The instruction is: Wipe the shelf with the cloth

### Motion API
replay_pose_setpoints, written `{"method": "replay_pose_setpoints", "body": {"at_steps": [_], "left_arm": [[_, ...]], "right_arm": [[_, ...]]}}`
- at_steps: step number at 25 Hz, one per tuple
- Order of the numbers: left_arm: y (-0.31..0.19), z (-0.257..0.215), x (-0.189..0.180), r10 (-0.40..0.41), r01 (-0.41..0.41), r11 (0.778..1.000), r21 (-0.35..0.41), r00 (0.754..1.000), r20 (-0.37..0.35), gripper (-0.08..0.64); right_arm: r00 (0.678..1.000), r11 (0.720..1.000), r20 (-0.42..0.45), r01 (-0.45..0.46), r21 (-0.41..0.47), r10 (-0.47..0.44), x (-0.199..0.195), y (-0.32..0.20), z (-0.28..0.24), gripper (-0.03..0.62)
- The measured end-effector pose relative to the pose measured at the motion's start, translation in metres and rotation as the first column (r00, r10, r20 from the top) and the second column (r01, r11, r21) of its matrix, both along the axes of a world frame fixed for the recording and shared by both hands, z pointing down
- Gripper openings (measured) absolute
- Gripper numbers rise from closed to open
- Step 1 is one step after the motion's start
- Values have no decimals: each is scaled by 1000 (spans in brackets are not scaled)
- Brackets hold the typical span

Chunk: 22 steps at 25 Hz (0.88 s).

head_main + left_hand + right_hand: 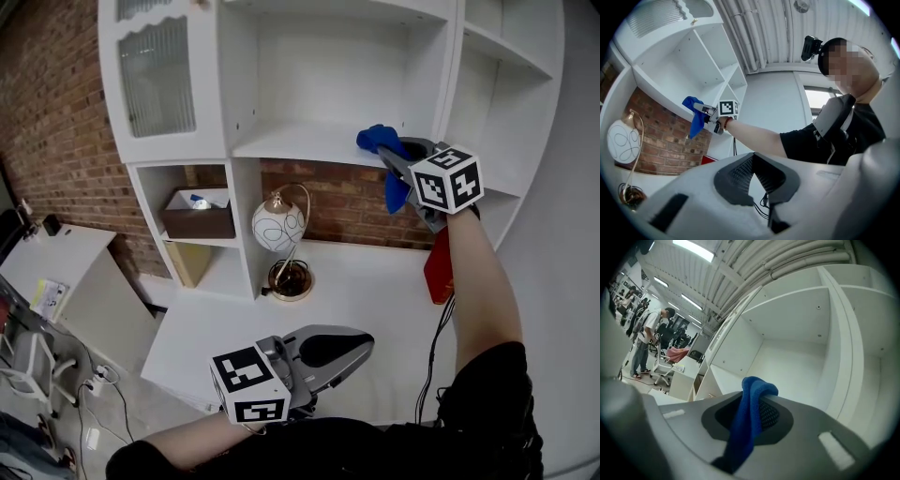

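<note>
Your right arm stretches up and away, with the right hand-held gripper clamped on the blue cloth at the right end of the white shelf. The left hand-held gripper sits low and near, jaws together, empty.

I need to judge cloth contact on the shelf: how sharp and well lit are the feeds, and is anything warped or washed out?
Head view: evenly lit and sharp, blue cloth and shelf clear, straight edges bowed. Right gripper view: strong fisheye, dark corners, cloth sharp between the jaws, ceiling lights glaring. Left gripper view: same fisheye, window washed out.
</note>
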State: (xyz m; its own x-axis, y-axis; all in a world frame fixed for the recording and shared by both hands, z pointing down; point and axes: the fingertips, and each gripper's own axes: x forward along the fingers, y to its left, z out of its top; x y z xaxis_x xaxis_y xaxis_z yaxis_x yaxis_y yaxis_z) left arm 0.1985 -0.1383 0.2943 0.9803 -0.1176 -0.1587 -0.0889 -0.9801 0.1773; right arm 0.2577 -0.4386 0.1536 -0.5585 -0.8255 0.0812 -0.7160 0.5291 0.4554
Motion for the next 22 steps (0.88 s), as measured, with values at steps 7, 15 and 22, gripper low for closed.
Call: {"method": "replay_pose_setpoints", "body": {"at_steps": [7, 15, 22], "left_arm": [[0, -1, 4, 21, -21, 1000, 9, 1000, 12, -2], [-2, 5, -4, 20, -20, 1000, -15, 1000, 13, -2], [3, 0, -14, 13, -13, 1000, -12, 1000, -8, -2]], "right_arm": [[998, 990, -15, -57, 129, 60, 2, 5, 6, 51], [951, 992, 309, -68, 108, 31, 23, 14, 17, 51], [828, 988, 558, -130, 88, 60, 59, 45, 25, 49]]}}
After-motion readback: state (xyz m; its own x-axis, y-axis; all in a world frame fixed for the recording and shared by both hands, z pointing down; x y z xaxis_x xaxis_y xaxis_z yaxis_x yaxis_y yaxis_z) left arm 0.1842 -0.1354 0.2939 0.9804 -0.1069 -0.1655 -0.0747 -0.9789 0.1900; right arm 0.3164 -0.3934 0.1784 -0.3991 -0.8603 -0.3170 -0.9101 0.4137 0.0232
